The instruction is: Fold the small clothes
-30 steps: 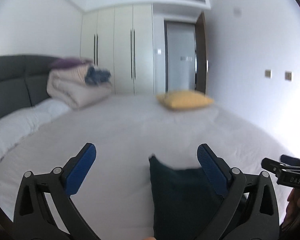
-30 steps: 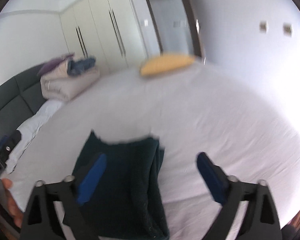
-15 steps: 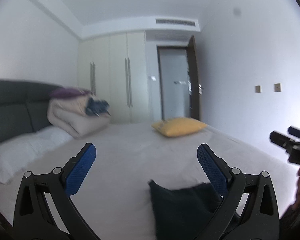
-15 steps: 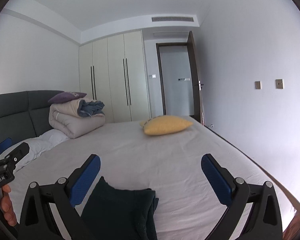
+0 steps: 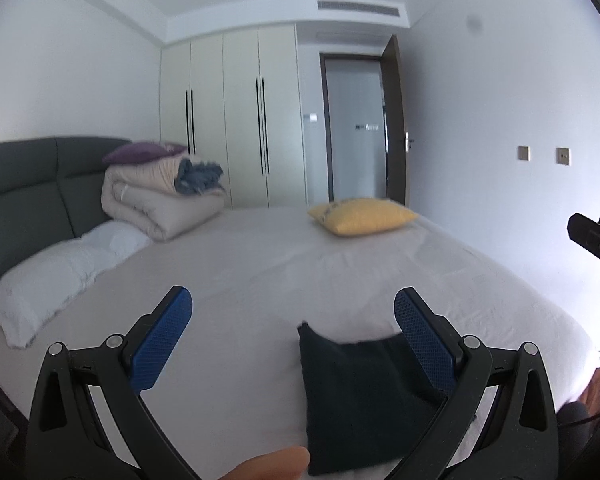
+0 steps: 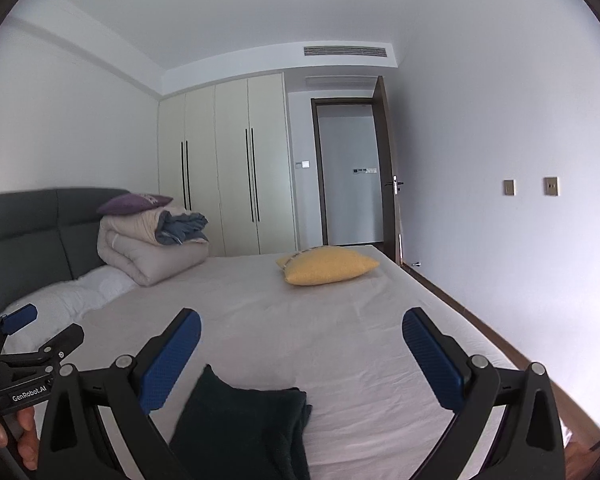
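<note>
Left claw (image 5: 293, 326): blue pads spread wide, nothing between them, held above the bed (image 5: 340, 272). Right claw (image 6: 301, 344): likewise spread wide and empty, raised over the near part of the bed.

Dark cloth (image 5: 364, 392): lies folded flat on the sheet at the near edge of the bed, roughly rectangular, one corner poking up slightly. In the left view it sits under the right pad (image 5: 424, 344), partly hidden by it; whether pad and cloth touch cannot be told, though they look apart. In the right view the cloth lies low between the pads, nearer the left one, with a thicker folded edge on its right side. Colour reads as black or very dark green; the blur leaves it uncertain.

A fingertip (image 5: 268, 466) shows at the bottom edge of the left view. A hand (image 6: 10, 436) grips the left tool's handle in the right view.

Farther up the bed: yellow pillow (image 6: 326, 266) near the far edge, well apart from the cloth. Folded duvet (image 6: 148, 248) against the grey headboard (image 6: 24, 232), with a purple cushion (image 6: 134, 202) on top. White pillow (image 5: 56, 264) beside the duvet. Wardrobe (image 6: 224, 168) and open door (image 6: 388, 168) behind.
</note>
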Demonstrator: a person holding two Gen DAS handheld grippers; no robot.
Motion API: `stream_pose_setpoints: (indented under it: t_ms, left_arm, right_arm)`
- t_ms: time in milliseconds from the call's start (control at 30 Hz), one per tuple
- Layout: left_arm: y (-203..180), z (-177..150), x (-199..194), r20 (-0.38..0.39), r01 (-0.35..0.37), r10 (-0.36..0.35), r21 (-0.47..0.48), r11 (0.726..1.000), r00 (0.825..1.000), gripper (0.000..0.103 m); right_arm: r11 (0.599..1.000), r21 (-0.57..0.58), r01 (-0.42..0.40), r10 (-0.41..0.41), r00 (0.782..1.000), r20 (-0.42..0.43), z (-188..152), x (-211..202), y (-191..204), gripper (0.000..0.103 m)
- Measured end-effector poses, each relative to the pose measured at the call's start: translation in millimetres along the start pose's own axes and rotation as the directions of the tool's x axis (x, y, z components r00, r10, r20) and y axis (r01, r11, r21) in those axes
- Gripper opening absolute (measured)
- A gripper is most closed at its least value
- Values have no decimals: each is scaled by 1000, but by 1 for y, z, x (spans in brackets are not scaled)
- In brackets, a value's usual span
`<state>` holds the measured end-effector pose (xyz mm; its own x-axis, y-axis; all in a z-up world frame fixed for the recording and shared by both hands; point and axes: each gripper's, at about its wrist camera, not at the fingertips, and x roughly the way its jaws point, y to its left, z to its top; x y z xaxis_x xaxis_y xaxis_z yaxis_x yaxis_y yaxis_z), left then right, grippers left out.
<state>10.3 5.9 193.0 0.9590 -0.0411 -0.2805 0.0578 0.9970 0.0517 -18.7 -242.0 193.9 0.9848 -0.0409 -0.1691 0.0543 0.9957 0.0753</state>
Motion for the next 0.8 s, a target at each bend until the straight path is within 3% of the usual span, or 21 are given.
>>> stream_pose_setpoints:
  t_ms: [133, 200, 400, 533, 800]
  left_arm:
    - [-2, -25, 31, -124, 0, -1, -10, 1000, 992, 103]
    - [-1, -40, 46, -199, 19, -26, -34, 999, 980, 103]
    - [-5, -82, 83, -338, 23, -38, -49, 999, 940, 103]
    - [-6, -104, 112, -390, 24, -48, -66, 998, 920, 103]
    - [-6, -136, 145, -450, 21, -51, -71, 997, 892, 103]
  right_arm:
    - [1000, -17, 1, -2, 996, -90, -15, 8, 5, 103]
    - [1000, 0, 7, -7, 988, -155, -26, 19, 3, 103]
    - [996, 68, 63, -32, 923, -384, -68, 54, -7, 103]
    - [995, 51, 87, -54, 887, -458, -95, 66, -4, 103]
    - [998, 8, 64, -51, 859, -510, -120, 82, 7, 103]
